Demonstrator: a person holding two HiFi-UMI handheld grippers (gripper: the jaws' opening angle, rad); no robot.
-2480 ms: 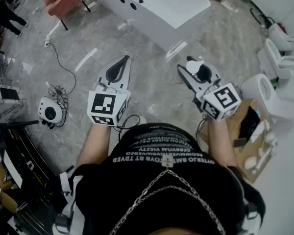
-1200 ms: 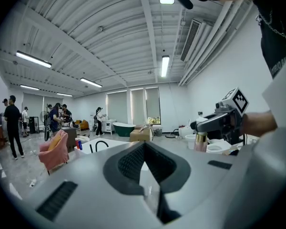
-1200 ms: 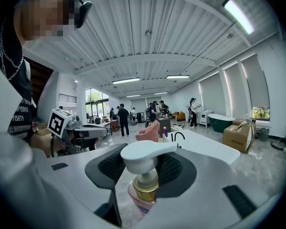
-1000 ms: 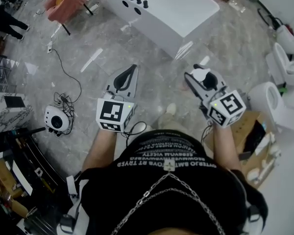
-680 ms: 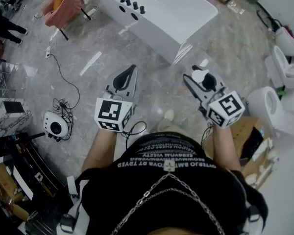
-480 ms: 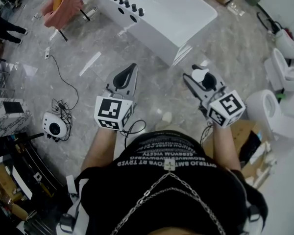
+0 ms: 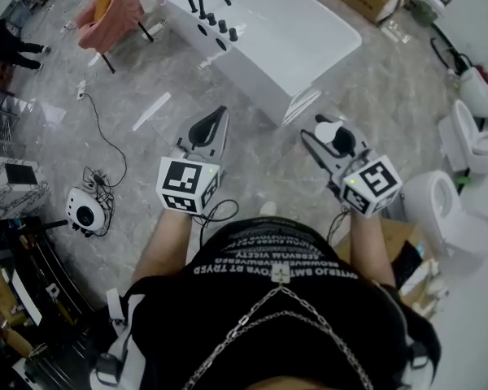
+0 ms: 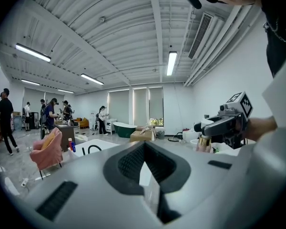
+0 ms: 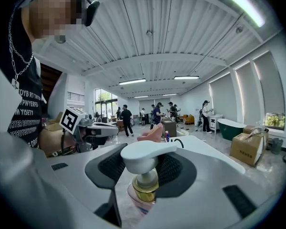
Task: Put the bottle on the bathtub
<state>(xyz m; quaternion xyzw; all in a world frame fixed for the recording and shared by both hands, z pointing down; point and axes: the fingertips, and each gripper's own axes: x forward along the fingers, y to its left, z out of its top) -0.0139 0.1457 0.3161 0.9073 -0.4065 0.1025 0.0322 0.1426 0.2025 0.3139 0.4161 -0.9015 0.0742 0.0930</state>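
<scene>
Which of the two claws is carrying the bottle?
The right claw, closed on the pump bottle; the left claw holds nothing.

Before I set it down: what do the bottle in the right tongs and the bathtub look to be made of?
Bottle: the white pump head looks like smooth plastic; the collar is shiny gold, metal or plated plastic; the body is pinkish, its material unclear from here. Bathtub: glossy, seamless white, probably acrylic or ceramic, judging by its bright, even sheen.

Pink pump bottle [image 9: 144, 181], gold collar, upright in right tongs [image 7: 324, 133], white bathtub [image 7: 309, 24] ahead
</scene>
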